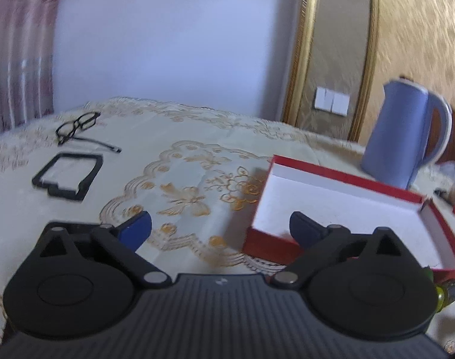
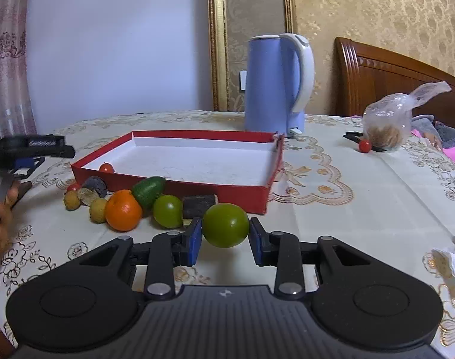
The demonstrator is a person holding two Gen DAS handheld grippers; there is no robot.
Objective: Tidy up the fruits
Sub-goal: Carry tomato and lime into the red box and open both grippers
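A round green fruit is held between the two blue pads of the right gripper. The jaws are closed on it, one pad on each side, and it looks lifted just off the cloth. The grip is seen only at the widest part of the ball, so it could be squeezed out and dropped if the pads are slid or the gripper is tipped.

The red box is just behind the fruit, and one small red tomato is already seen inside, near the left corner. The front wall has to be cleared, or the fruit could be knocked loose against it. The box looks light, so it could be pushed away by a bump.

More fruit is lined up along the front wall: an orange, another green ball, a green pointed fruit and some small brown ones. These could be set rolling if they are touched on the way.

The left gripper is held with its jaws spread wide and nothing between them, over the near corner of the box. The two grippers could be bumped together there. The kettle stands right behind the box and could be hit by a long reach.
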